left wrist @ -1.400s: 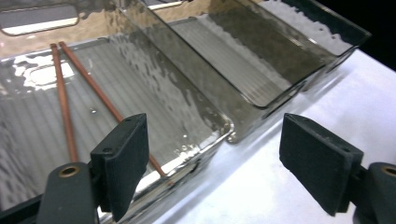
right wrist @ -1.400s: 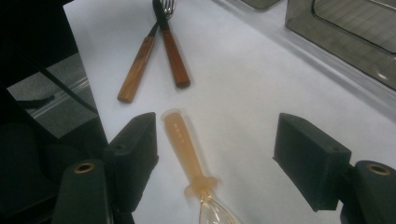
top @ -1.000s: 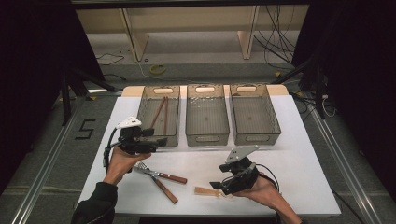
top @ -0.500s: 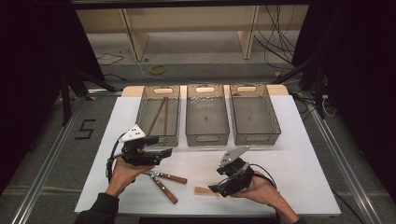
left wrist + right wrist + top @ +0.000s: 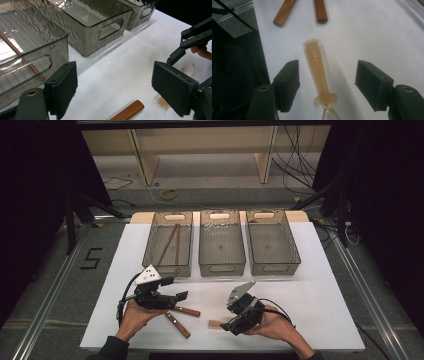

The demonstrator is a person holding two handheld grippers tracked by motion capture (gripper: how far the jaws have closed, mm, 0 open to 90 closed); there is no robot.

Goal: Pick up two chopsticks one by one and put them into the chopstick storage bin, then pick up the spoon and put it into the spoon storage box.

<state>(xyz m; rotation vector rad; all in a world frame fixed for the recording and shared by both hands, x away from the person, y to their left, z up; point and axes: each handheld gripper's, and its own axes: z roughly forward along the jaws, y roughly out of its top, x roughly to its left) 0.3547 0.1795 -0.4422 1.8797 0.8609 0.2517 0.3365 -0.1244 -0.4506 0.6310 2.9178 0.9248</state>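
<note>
The right hand-held gripper [image 5: 325, 86], jaws wide and just closing a little, straddles without touching the amber spoon [image 5: 318, 72], whose handle lies flat on the surface [image 5: 374, 30], pointing straight ahead.

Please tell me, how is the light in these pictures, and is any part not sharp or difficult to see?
High view: the white table is bright, the surroundings nearly black. Left gripper view: the clear bins give rippled reflections, and the near jaws look soft. Right gripper view: the amber utensil handle is sharp with a soft shadow beside it; the left edge is dark.
</note>
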